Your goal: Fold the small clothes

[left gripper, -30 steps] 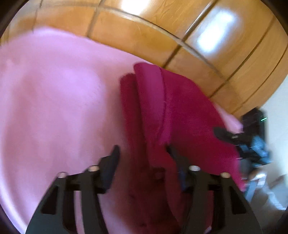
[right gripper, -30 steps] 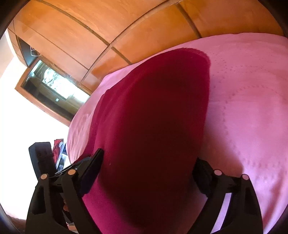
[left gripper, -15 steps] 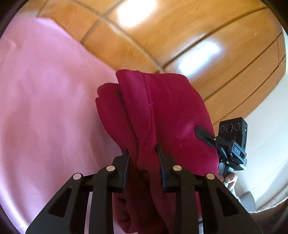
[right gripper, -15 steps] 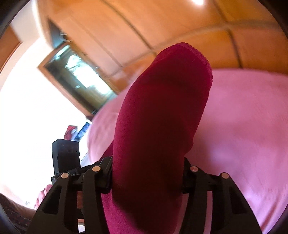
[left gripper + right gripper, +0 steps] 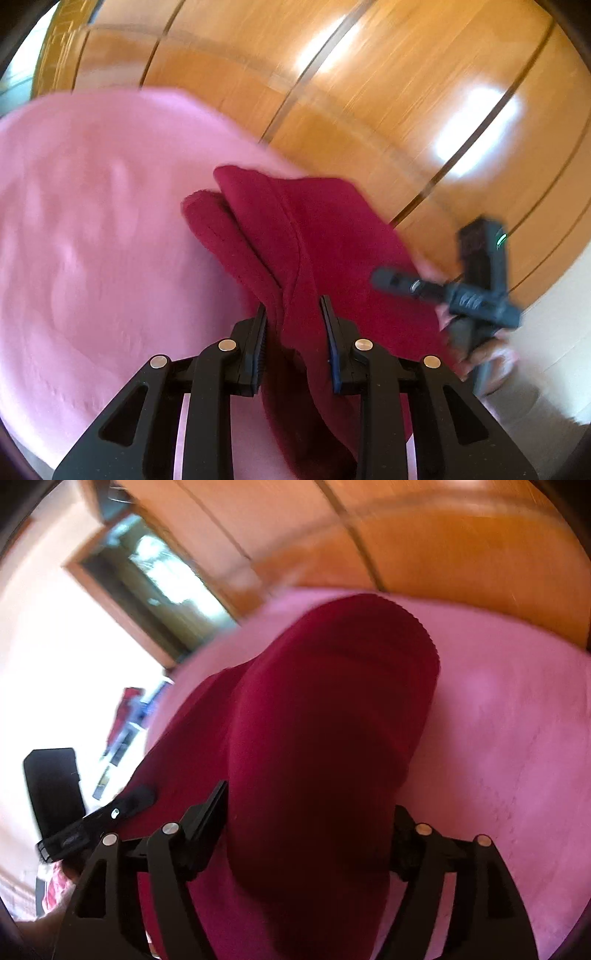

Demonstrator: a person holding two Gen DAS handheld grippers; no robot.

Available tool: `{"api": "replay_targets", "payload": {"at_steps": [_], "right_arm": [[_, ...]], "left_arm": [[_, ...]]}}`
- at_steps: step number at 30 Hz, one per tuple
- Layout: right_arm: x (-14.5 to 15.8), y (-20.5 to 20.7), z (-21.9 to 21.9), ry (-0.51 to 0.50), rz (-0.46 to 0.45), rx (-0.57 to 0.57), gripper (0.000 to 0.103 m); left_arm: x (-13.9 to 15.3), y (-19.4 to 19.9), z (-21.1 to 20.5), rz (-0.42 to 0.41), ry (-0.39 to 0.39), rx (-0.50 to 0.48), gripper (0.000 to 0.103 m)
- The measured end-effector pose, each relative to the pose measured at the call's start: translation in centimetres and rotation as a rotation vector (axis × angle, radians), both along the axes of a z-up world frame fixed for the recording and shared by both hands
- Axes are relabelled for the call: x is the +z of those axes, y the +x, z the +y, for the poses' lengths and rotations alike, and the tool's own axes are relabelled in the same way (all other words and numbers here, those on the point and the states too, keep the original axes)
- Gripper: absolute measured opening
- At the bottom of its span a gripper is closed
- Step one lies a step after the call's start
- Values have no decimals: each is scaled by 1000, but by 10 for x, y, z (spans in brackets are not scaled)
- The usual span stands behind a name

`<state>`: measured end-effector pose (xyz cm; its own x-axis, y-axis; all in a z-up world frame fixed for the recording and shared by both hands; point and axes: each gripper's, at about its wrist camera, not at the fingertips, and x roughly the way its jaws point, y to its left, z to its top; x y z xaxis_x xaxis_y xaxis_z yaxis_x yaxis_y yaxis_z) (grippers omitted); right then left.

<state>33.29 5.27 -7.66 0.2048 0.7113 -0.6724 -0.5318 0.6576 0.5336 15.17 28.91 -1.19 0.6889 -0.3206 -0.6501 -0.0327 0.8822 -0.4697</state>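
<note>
A dark red fleece garment hangs bunched above the pink bed cover. My left gripper is shut on a thick fold of it. In the right wrist view the same garment bulges between the fingers of my right gripper, which is shut on it; the fabric hides most of the right finger. The right gripper also shows in the left wrist view, at the garment's right side. The left gripper shows in the right wrist view, at the garment's left edge.
Wooden wardrobe doors stand close behind the bed. A dark-framed glass panel and a pale wall are at the left in the right wrist view. The pink bed cover stretches to the right.
Both grippers closed on the red garment and lifted it off the cover. Since half a second ago it has come down a little, and both views have swung.
</note>
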Motion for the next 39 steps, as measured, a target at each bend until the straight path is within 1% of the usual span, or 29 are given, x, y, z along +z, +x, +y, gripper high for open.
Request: {"api": "replay_targets", "payload": {"at_steps": [1, 2, 4, 6, 8, 9, 11, 12, 13, 14, 15, 16, 17, 19, 22, 23, 24, 25, 27, 28, 29, 30, 31, 32, 34, 35, 36, 38, 39], "right_arm": [[-6, 0, -5, 19, 12, -5, 78], [-6, -1, -8, 21, 3, -8, 79], [-5, -5, -14, 10, -33, -16, 84], [-4, -7, -17, -8, -43, -21, 84], [0, -11, -16, -35, -77, -18, 81], [2, -9, -14, -41, -89, -15, 75], [5, -7, -21, -90, -123, -30, 74], [3, -9, -23, -114, -131, -36, 74], [2, -10, -24, -128, -136, -44, 74], [0, -10, -28, -124, -127, -57, 75], [-2, -9, -31, -123, -115, -81, 83], [-5, -9, -34, -121, -106, -105, 88], [-4, -12, -39, -118, -105, -116, 87], [4, -23, -39, -142, -137, -132, 87], [29, -48, -37, -205, -265, -170, 87], [40, -60, -38, -203, -315, -179, 87], [47, -68, -39, -185, -341, -176, 87], [56, -82, -40, -157, -366, -163, 83], [63, -104, -36, -124, -396, -128, 77], [64, -114, -32, -113, -406, -108, 72], [63, -121, -24, -108, -409, -85, 70], [58, -126, -19, -116, -407, -70, 65], [50, -131, -15, -140, -401, -62, 62], [36, -132, -12, -187, -383, -59, 61], [9, -128, -6, -261, -357, -63, 59], [1, -131, -7, -269, -371, -63, 59], [-2, -133, -6, -277, -400, -69, 60], [-3, -139, 1, -305, -445, -74, 61], [-2, -138, 3, -306, -449, -78, 62]], "left_arm": [[-9, -1, -3, 21, 8, -5, 25], [-12, -5, -5, 19, -22, -7, 25], [-12, -11, -2, 11, -116, -4, 25], [-2, -19, -2, -28, -198, 0, 25], [7, -15, -9, -47, -209, -11, 25], [10, -12, -13, -52, -213, -20, 25], [12, -7, -21, -51, -174, -21, 25], [7, 6, -23, -25, -126, -6, 25], [-2, 16, -30, 23, -69, 13, 25], [-11, 24, -41, 62, -35, 23, 32], [-17, 23, -42, 71, -5, 35, 36], [-18, 21, -46, 63, 41, 59, 46], [-16, 20, -46, 62, 70, 81, 53], [-11, 17, -47, 65, 85, 115, 54], [8, 2, -47, 42, 128, 204, 54], [15, -3, -49, 21, 146, 223, 54], [25, -12, -53, -19, 174, 251, 54], [35, -21, -58, -63, 190, 264, 54], [44, -35, -69, -127, 192, 239, 54], [47, -37, -79, -146, 204, 215, 54], [46, -37, -88, -149, 222, 190, 54], [39, -41, -95, -128, 241, 154, 54], [32, -37, -99, -100, 247, 142, 53], [18, -29, -100, -36, 251, 153, 48], [-5, -23, -93, 56, 223, 151, 44], [-12, -23, -89, 60, 200, 166, 44], [-13, -24, -88, 51, 197, 169, 44], [-8, -26, -91, 41, 231, 181, 44], [-6, -29, -92, 39, 239, 188, 44]]}}
